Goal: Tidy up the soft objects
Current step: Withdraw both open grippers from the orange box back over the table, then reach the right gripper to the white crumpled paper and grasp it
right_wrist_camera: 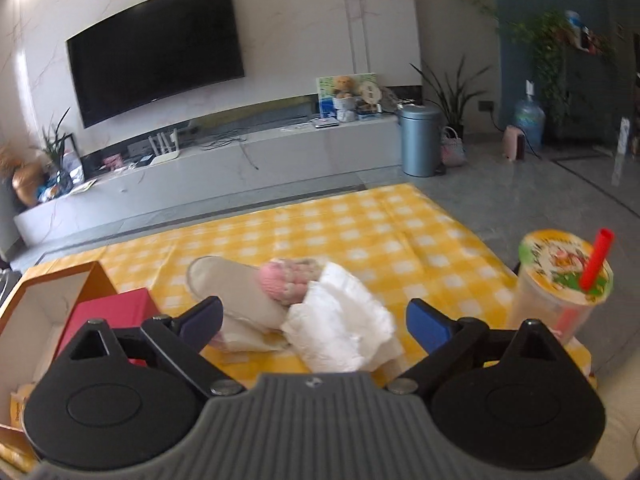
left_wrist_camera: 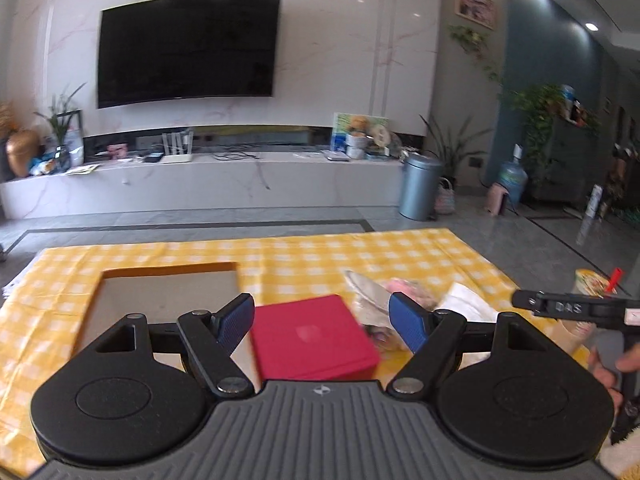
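A fluffy pink slipper (right_wrist_camera: 280,286) lies sole-up on the yellow checked cloth (right_wrist_camera: 360,232), and a crumpled white cloth (right_wrist_camera: 340,328) rests against it. My right gripper (right_wrist_camera: 314,324) hovers just in front of them, open wide, with the white cloth seen between the blue fingers (right_wrist_camera: 426,326) but not touched. In the left wrist view my left gripper (left_wrist_camera: 322,322) is open above a red box (left_wrist_camera: 312,336), its pads clear of it. The slipper (left_wrist_camera: 372,292) and white cloth (left_wrist_camera: 464,300) lie blurred to the right of the red box.
An open cardboard box (left_wrist_camera: 168,292) stands left of the red box (right_wrist_camera: 108,312). A sealed drink cup with a red straw (right_wrist_camera: 560,280) stands at the cloth's right edge. A hand with the other gripper's handle (left_wrist_camera: 568,306) shows at right. Beyond lie grey floor and a TV bench.
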{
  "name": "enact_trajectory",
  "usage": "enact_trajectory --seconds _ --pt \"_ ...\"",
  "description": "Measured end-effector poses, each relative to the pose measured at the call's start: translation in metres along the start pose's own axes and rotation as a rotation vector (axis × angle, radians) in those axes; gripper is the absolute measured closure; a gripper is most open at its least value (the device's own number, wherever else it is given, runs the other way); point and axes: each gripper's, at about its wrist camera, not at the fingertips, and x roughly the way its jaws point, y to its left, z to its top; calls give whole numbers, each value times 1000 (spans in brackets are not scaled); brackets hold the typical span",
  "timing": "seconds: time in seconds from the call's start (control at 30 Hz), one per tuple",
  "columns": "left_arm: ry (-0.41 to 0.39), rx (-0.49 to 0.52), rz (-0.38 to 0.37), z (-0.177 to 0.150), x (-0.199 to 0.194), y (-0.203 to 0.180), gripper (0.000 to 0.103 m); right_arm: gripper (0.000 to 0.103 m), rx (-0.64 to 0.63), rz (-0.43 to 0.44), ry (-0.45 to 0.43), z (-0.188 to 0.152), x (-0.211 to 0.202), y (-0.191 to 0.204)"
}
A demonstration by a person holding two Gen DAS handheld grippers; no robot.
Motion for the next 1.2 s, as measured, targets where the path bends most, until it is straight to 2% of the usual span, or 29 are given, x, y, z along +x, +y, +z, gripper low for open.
enact_trajectory --seconds 0.13,0.23,0.43,0.57,0.7,0.87,1.0,1.03,1.1,1.13,1.17,1.2 --pt "44 43 -45 -13 28 -34 13 6 -46 -47 18 -9 19 -3" --pt "41 54 -30 -24 48 -52 13 6 -111 -64 20 -18 41 2" --pt "133 30 -58 -39 96 -71 13 7 -166 -42 83 -27 84 -2" --pt "186 53 -36 -51 121 -80 13 7 -162 -40 96 -28 104 -8" --pt "208 100 -76 -61 132 -89 13 7 -159 -95 119 -28 121 -14" --pt "238 93 -83 -66 144 -94 13 7 -223 -96 150 -31 136 -5" --pt "232 149 -40 -71 147 -100 13 7 -253 -132 193 -35 151 -4" --pt "227 163 -27 -72 148 -102 13 10 -255 -133 198 -35 154 -4" --pt "220 184 -15 -74 145 -102 13 32 -254 -117 211 -35 157 -5" --pt "219 186 -18 -75 143 -102 13 36 -247 -97 217 -34 158 -5" --pt "221 186 -23 -76 143 -101 13 46 -237 -77 219 -33 157 -6" --pt "224 184 -26 -76 143 -101 13 59 -228 -57 221 -32 156 -6"
